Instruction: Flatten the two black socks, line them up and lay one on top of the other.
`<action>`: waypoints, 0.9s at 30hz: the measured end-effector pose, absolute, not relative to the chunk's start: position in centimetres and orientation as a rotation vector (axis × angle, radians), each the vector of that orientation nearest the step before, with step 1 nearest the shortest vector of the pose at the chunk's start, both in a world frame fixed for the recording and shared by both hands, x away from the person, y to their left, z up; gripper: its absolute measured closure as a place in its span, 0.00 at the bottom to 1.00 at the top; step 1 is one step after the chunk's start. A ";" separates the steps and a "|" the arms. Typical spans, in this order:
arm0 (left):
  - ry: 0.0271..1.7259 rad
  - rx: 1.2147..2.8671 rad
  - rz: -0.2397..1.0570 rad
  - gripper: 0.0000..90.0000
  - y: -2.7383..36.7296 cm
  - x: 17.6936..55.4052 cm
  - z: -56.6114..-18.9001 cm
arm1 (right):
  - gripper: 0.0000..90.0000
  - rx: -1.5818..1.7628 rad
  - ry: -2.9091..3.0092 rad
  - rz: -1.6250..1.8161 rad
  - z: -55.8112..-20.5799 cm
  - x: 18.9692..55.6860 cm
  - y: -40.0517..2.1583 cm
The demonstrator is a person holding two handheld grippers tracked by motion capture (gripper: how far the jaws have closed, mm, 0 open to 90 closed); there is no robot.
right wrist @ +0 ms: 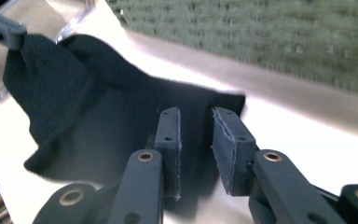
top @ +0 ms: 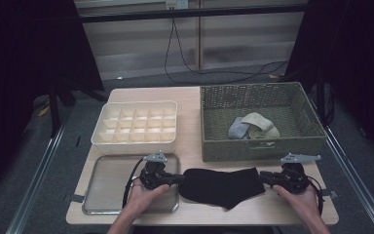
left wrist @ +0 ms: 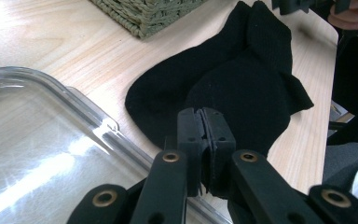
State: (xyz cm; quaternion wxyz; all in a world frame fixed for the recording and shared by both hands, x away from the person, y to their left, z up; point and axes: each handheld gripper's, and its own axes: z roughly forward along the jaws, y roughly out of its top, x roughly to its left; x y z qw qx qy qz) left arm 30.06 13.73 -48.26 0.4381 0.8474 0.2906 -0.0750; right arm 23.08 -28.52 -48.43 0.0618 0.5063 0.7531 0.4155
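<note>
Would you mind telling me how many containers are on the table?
3: a white divided box at the back left, a woven basket at the back right, and a clear tray at the front left.

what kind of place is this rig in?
Likely a lab data-collection bench, not a home: a small wooden table framed by dark curtains and metal rails, cables on the floor behind it, and staged props, namely a wicker basket and a divided organiser tray.

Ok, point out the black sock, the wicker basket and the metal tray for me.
black sock (top: pixel 221 187), high view, middle of the fabric.
wicker basket (top: pixel 253 147), high view, its front wall.
metal tray (top: pixel 108 181), high view, bare bottom left of the hand.
</note>
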 end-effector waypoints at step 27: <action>0.649 2.193 -0.219 0.96 11.7 28.2 -49.1 | 0.94 1.564 2.296 1.151 -49.6 21.2 -29.1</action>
